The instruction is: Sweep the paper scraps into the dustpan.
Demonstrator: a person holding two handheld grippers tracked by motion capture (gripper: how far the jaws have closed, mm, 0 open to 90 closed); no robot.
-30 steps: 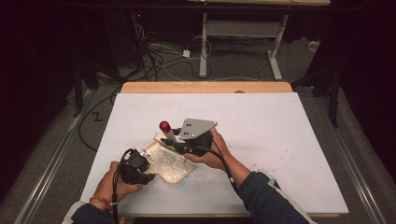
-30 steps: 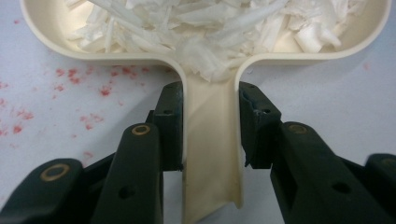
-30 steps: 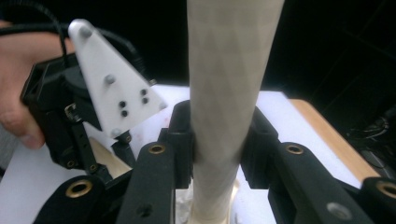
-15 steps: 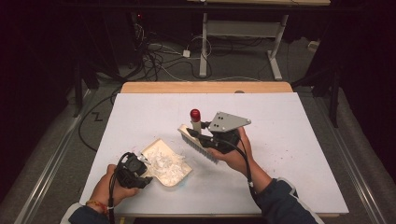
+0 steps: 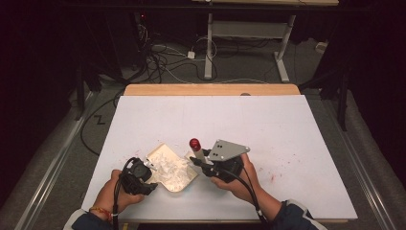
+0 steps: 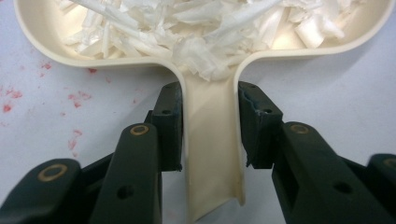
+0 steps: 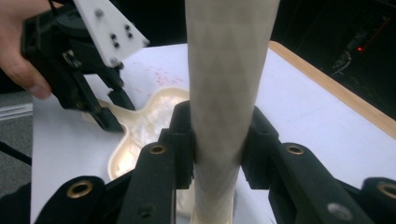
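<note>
Cream plastic dustpan [image 5: 171, 168] sits near the front edge of the white table [image 5: 287, 129], left of centre, holding a heap of white paper shreds [image 5: 168, 167].

High view: left gripper [image 5: 148, 166] is at the pan's left end, held by the left hand [image 5: 112, 191]; jaw state unreadable from up here. Right gripper [image 5: 195, 158], grey plate on top, is just right of the pan, held by the right hand [image 5: 239, 179]. A pale handle with a red end [image 5: 194, 143] stands up from its jaws. Faint red specks on the table toward the right edge. Wooden strip along the far edge; cables on the floor beyond.

Left gripper view: adds the grip detail. Dustpan handle [image 6: 212, 140] runs between the two black jaws; both pads sit against its sides, so the left gripper [image 6: 210, 126] is clamped on the handle. Pan body [image 6: 93, 60] is ahead, packed with shreds [image 6: 201, 28], some spilling into the handle's throat. Red specks on the table beside the pan.

Right gripper view: right gripper [image 7: 218, 140] is clenched on an off-white cylindrical handle [image 7: 226, 74] rising straight up out of frame; red end not in this shot. Behind it, the dustpan [image 7: 140, 126] with shreds, and the left gripper [image 7: 109, 112] at the pan's narrow end.
</note>
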